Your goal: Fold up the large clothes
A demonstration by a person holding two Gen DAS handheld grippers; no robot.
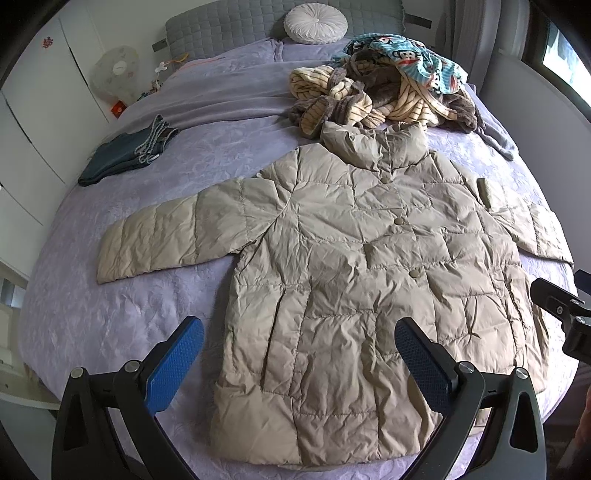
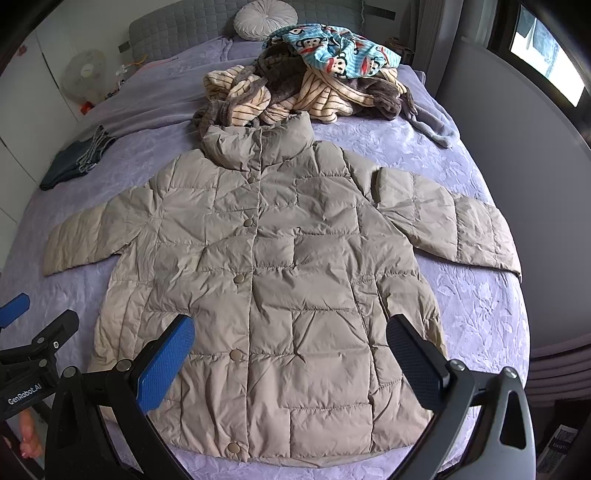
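Note:
A beige quilted puffer jacket [image 1: 351, 266] lies flat, front up and buttoned, on the purple bedspread [image 1: 110, 317], both sleeves spread out to the sides. It also shows in the right wrist view [image 2: 266, 280]. My left gripper [image 1: 299, 343] is open and empty, hovering above the jacket's lower hem on the left side. My right gripper [image 2: 291, 343] is open and empty, above the hem on the right side. The right gripper shows at the right edge of the left wrist view [image 1: 561, 306]; the left gripper shows at the left edge of the right wrist view [image 2: 22, 328].
A heap of clothes, striped cream fleece [image 1: 369, 99] under a blue cartoon print [image 1: 402, 55], lies behind the jacket's collar. Folded dark jeans [image 1: 125, 155] sit at the bed's left. A round white cushion [image 1: 316, 22] leans on the grey headboard. A fan [image 1: 114, 74] stands left.

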